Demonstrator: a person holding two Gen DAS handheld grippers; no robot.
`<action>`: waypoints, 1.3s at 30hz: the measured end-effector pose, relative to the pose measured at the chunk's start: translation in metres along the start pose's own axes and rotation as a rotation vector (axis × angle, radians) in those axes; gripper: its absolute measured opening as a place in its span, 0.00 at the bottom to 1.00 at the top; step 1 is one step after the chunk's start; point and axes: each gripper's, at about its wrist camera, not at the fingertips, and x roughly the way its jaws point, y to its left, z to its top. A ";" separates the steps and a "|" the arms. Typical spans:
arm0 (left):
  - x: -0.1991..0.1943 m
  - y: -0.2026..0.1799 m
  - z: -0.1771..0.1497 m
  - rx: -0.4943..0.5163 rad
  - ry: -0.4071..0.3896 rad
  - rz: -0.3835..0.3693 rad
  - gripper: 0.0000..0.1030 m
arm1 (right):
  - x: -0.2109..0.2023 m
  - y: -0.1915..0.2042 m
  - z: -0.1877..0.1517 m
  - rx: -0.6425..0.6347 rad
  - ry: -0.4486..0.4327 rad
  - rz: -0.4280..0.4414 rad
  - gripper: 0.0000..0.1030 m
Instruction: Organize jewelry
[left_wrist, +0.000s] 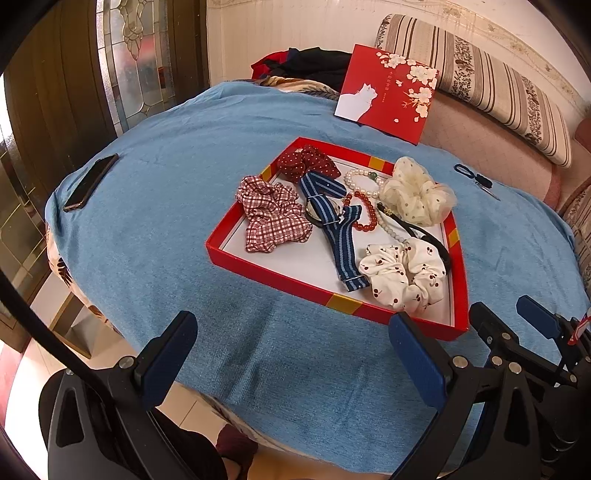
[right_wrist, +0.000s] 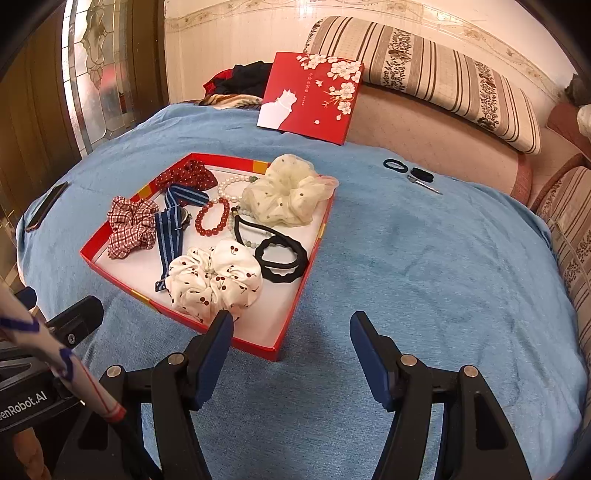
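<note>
A shallow red box (left_wrist: 258, 267) (right_wrist: 122, 280) lies on the blue cloth. Inside it are a plaid scrunchie (left_wrist: 271, 214) (right_wrist: 129, 225), a dotted red scrunchie (left_wrist: 308, 162), a cream scrunchie (left_wrist: 415, 195) (right_wrist: 286, 195), a cherry-print scrunchie (left_wrist: 402, 275) (right_wrist: 214, 280), a blue striped watch (left_wrist: 332, 218) (right_wrist: 171, 230), a red bead bracelet (right_wrist: 212, 221), a pearl bracelet (left_wrist: 360, 181) and black hair ties (right_wrist: 282, 258). My left gripper (left_wrist: 291, 354) is open near the box's front edge. My right gripper (right_wrist: 291, 350) is open by the box's near corner. Both hold nothing.
A phone (left_wrist: 90, 182) lies at the cloth's left edge. The red lid (left_wrist: 386, 92) (right_wrist: 310, 96) leans at the back. Dark hair ties (right_wrist: 406, 168) and a hair clip (right_wrist: 424, 184) lie on the cloth at the back right. A striped cushion (right_wrist: 424, 74) sits behind.
</note>
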 end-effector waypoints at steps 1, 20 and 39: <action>0.001 0.000 0.000 -0.001 0.003 0.001 1.00 | 0.001 0.001 0.000 0.000 0.001 0.000 0.68; 0.012 -0.001 -0.002 -0.009 0.021 0.013 1.00 | 0.013 0.004 -0.003 -0.011 0.014 0.018 0.68; 0.018 -0.003 -0.004 -0.027 0.029 0.028 1.00 | 0.015 0.004 -0.003 -0.021 0.009 0.011 0.69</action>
